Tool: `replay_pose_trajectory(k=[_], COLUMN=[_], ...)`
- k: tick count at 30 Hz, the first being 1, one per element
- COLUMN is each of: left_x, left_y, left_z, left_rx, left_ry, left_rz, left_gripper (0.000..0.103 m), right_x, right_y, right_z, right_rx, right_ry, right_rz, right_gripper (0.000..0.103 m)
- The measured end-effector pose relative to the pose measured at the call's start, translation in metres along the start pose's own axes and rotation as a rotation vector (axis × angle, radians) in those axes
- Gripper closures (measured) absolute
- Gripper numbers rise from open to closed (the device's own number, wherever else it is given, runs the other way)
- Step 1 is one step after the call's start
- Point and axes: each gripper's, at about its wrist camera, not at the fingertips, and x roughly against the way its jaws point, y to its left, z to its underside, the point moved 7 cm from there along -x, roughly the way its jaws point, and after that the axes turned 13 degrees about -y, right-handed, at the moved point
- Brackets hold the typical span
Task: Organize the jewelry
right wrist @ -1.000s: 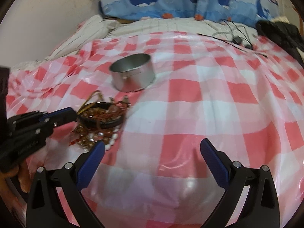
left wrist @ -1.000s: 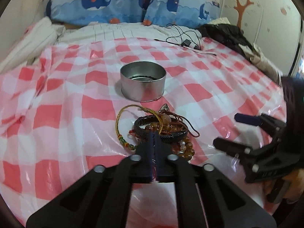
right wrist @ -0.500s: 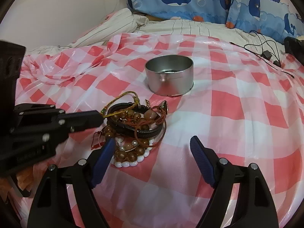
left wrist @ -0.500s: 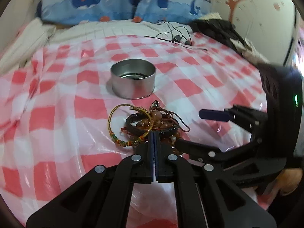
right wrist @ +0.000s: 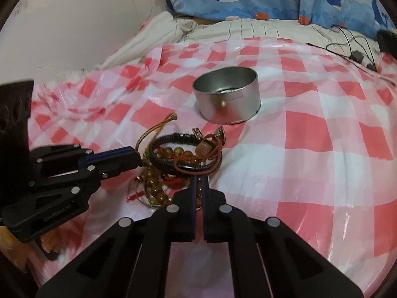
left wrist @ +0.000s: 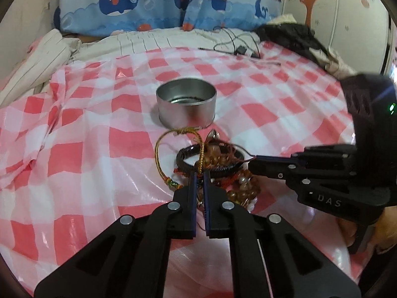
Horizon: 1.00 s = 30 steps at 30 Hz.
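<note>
A tangle of bracelets (left wrist: 218, 160) lies on the red-checked sheet just in front of a round metal tin (left wrist: 186, 106). It holds amber beads, a black leather band (right wrist: 173, 137) and a gold woven cord (left wrist: 158, 149). My left gripper (left wrist: 199, 173) is shut on the gold cord, which rises taut from its tips. In the right wrist view the left gripper (right wrist: 140, 159) reaches in from the left. My right gripper (right wrist: 198, 178) has its jaws closed to a slit at the pile's near edge. In the left wrist view a thin red-brown cord runs into the right gripper (left wrist: 250, 160).
The tin (right wrist: 227, 99) stands open beyond the pile. Whale-print pillows (left wrist: 148, 5) line the headboard, with black cables (left wrist: 238, 47) and dark clothing (left wrist: 295, 37) at the far right. Rumpled striped bedding (right wrist: 158, 32) and a wall border the left.
The right gripper came in to the pile and its jaws went from wide open to shut. The left gripper stayed shut, and the gold cord now stands up from the pile.
</note>
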Motion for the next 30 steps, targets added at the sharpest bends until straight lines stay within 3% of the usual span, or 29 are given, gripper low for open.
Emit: replay_pose_trajectory(k=[8, 11, 12, 13, 14, 16, 17, 19, 22, 23, 26, 30], left_x=[0.009, 0.007, 0.008, 0.007, 0.007, 0.007, 0.006, 0.005, 0.004, 0.004, 0.003, 0.003], left_y=[0.009, 0.010, 0.011, 0.011, 0.011, 0.011, 0.010, 0.010, 0.009, 0.009, 0.010, 0.011], left_z=[-0.010, -0.009, -0.009, -0.009, -0.009, -0.008, -0.007, -0.006, -0.005, -0.004, -0.003, -0.004], left_rx=[0.039, 0.043, 0.043, 0.046, 0.047, 0.048, 0.050, 0.052, 0.056, 0.057, 0.060, 0.062], left_ry=[-0.038, -0.034, -0.035, -0.035, -0.035, -0.034, -0.032, -0.030, -0.024, -0.023, -0.021, -0.026], left_rz=[-0.013, -0.016, -0.016, -0.015, -0.013, -0.011, -0.007, -0.004, -0.001, 0.000, 0.000, -0.004], left_gripper=[0.099, 0.099, 0.099, 0.099, 0.099, 0.099, 0.099, 0.099, 0.099, 0.099, 0.099, 0.099], right_x=[0.021, 0.015, 0.014, 0.014, 0.015, 0.011, 0.008, 0.000, -0.009, -0.010, -0.006, 0.006], right_y=[0.004, 0.010, 0.011, 0.012, 0.013, 0.019, 0.020, 0.017, 0.008, 0.006, 0.005, 0.006], right_z=[-0.016, -0.011, -0.009, -0.009, -0.011, -0.012, -0.011, -0.005, 0.000, 0.000, -0.002, -0.013], right_rx=[0.006, 0.042, 0.052, 0.065, 0.081, 0.114, 0.121, 0.114, 0.061, 0.045, 0.025, -0.014], right_ry=[-0.091, -0.053, -0.050, -0.060, -0.083, -0.078, -0.069, -0.037, 0.005, 0.008, -0.014, -0.072], right_rz=[-0.015, -0.021, -0.017, -0.007, 0.000, -0.007, -0.006, -0.001, -0.014, -0.022, -0.042, -0.072], right_gripper=[0.099, 0.096, 0.066, 0.043, 0.027, 0.030, 0.038, 0.044, 0.072, 0.091, 0.101, 0.101])
